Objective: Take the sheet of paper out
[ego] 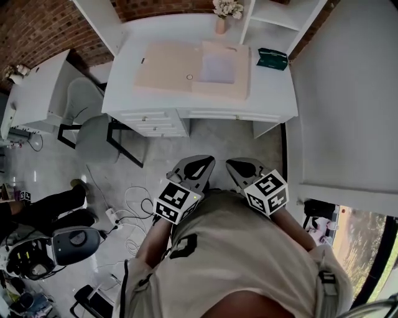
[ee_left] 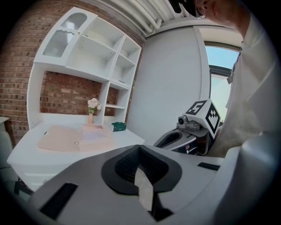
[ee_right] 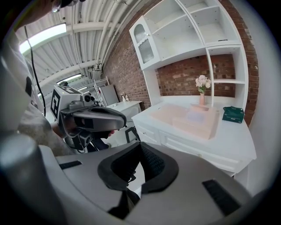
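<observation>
**A:** Left hand-held gripper (ee_left: 139, 148) first: jaws pressed together, nothing caught between them

**B:** Same on the right hand-held gripper (ee_right: 139, 147), with the pads meeting at the tip and empty. The pair sit side by side against the person's shirt (ego: 249, 261), noses aimed at the peach folder (ego: 166, 69) and well apart from it

**A:** And the sheet of paper?

**B:** The sheet of paper (ego: 217, 67) lies flat inside the folder, in its right half as the head view has it, a pale patch against the peach. No jaw is anywhere near it

**A:** What's under the folder?

**B:** A white worktop (ego: 273, 93), and the folder lies open and flat on it

**A:** Take me round it

**B:** Just behind the folder's right half stands a vase of flowers (ego: 222, 23). To the folder's right, near but not touching, lies a green box (ego: 272, 58). White shelves (ego: 280, 15) rise behind and right of the folder, with a brick wall (ego: 161, 7) behind its left half

**A:** Lower down?

**B:** Left of the folder, down off the worktop, there's a grey chair (ego: 93, 133). Tiled floor (ego: 224, 140) lies between the folder and the two jaw sets, with white cables (ego: 134, 208) loose on it to the left
</observation>
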A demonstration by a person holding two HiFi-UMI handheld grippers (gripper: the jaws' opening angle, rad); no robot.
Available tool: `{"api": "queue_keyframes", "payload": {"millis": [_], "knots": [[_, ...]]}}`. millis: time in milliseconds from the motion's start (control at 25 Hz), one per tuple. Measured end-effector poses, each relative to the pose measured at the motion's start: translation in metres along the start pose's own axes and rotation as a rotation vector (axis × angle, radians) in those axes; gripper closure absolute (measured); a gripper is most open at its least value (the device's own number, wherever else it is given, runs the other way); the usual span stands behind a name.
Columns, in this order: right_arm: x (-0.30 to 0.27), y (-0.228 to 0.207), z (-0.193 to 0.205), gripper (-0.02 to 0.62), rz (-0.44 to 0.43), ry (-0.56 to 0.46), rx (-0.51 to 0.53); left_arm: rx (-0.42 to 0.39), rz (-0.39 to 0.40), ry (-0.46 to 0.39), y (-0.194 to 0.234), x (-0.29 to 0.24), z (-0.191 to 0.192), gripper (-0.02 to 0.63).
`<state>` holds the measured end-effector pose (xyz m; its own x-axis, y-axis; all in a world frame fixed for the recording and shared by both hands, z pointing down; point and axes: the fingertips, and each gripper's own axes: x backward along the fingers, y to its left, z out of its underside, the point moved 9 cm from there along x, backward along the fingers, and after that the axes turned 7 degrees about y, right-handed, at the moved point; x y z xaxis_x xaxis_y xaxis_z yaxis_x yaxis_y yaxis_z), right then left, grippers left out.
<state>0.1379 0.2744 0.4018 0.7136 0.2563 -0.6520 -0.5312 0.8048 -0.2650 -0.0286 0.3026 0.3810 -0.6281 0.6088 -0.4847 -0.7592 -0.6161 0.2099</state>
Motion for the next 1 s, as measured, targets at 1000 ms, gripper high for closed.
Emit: {"api": "queue_keyframes", "payload": {"millis": [1000], "knots": [[-0.048,0.012,-0.027,0.577,-0.047,0.061,0.011,0.099,-0.081,0.045,0.051,0.023,0.019,0.591]]}}
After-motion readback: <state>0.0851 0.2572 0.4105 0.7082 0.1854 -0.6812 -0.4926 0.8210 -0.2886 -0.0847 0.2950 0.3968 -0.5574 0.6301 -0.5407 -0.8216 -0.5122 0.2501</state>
